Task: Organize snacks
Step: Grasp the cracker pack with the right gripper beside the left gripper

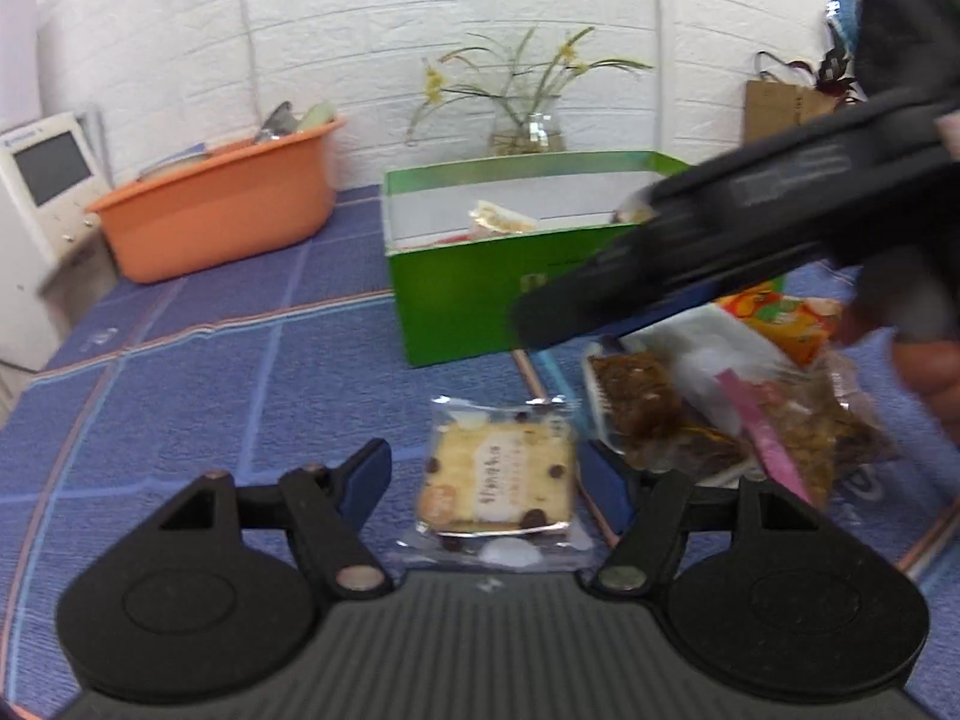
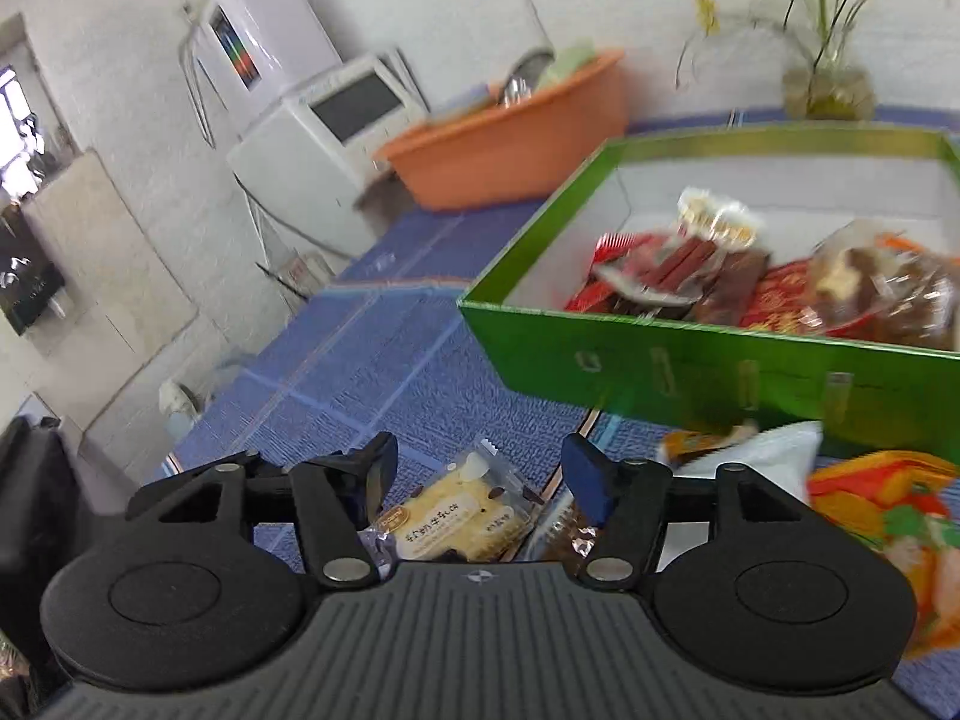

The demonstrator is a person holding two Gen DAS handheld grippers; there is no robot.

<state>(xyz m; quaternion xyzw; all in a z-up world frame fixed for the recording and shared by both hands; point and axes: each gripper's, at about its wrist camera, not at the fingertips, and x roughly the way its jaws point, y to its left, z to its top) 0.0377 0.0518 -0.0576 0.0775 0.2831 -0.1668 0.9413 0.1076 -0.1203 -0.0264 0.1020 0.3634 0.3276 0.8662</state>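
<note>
Left tool – apart over cookie pack | right tool – apart | green box: wrapped snacks

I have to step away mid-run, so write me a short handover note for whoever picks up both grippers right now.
Left gripper: open, empty, jaws either side of the chocolate-chip cake packet lying on the blue tablecloth, not closed on it.
Right gripper: open, empty, held above the same packet and the loose pile.
Green box: open, already holding several wrapped snacks.
Left to do: the cake packet, the brown bar, the white packet, the orange packet and the clear bag of brown pieces all lie on the cloth in front of the box. The cake packet looks like the natural next pick.
</note>
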